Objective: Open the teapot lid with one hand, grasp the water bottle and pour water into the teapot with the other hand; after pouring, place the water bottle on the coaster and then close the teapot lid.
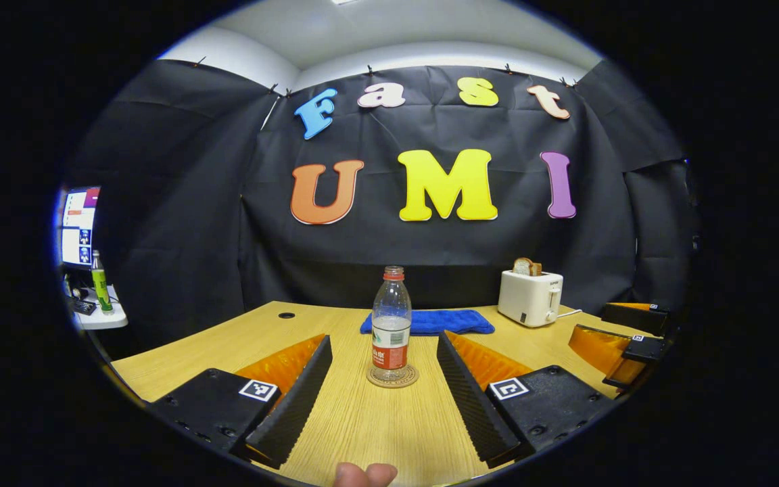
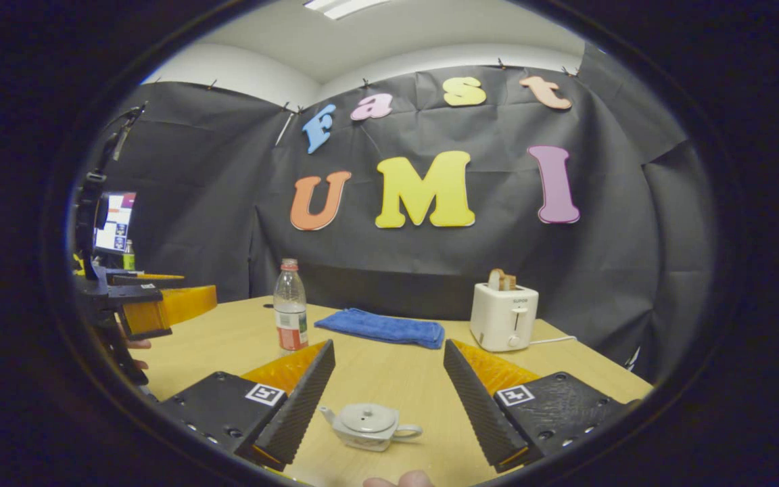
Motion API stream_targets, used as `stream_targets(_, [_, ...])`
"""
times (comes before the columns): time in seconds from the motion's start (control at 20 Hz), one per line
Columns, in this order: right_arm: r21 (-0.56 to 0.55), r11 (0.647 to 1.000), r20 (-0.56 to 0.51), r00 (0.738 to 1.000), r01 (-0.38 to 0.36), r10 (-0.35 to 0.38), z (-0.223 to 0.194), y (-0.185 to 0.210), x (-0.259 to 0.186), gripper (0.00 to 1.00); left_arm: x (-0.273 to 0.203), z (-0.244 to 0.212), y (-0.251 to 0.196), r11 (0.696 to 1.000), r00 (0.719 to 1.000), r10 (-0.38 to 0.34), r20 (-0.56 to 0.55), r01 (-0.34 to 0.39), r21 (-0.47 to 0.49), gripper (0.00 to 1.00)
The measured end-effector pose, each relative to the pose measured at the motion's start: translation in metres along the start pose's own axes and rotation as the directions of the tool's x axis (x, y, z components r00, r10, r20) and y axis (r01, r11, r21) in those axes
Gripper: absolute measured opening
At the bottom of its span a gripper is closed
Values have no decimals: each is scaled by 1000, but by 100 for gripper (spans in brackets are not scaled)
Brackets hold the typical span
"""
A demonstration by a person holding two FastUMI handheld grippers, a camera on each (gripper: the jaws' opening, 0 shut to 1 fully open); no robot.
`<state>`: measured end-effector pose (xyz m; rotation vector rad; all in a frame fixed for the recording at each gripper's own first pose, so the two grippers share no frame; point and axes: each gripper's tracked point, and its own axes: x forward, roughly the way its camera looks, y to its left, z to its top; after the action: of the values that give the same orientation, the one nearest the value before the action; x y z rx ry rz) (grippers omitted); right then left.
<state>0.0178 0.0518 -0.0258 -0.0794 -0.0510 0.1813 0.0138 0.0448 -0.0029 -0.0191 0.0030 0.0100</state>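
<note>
Both grippers wide open, holding nothing.
Left gripper (image 1: 376, 399) lines up on the bottle (image 1: 390, 325), standing on its coaster (image 1: 392, 380); right gripper (image 2: 387, 399) brackets the lidded teapot (image 2: 369, 426). An off-centre squeeze could tip that tall bottle.

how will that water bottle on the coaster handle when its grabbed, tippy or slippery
The water bottle is tall and narrow on a small coaster, so a sideways nudge would probably tip it. It looks roughly half full, so likely light. The clear thin plastic may flex and slip under a hard squeeze.
</note>
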Motion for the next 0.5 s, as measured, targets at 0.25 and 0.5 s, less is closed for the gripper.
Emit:
stream_targets(0.25, [33,999,42,999,27,-29,21,-26,-26,97,-34,-2,-39,1000,1000,0,10,0,19,98])
stream_targets(0.5, [70,996,41,997,55,-58,16,-49,-38,96,-38,-5,-60,1000,1000,0,6,0,15,98])
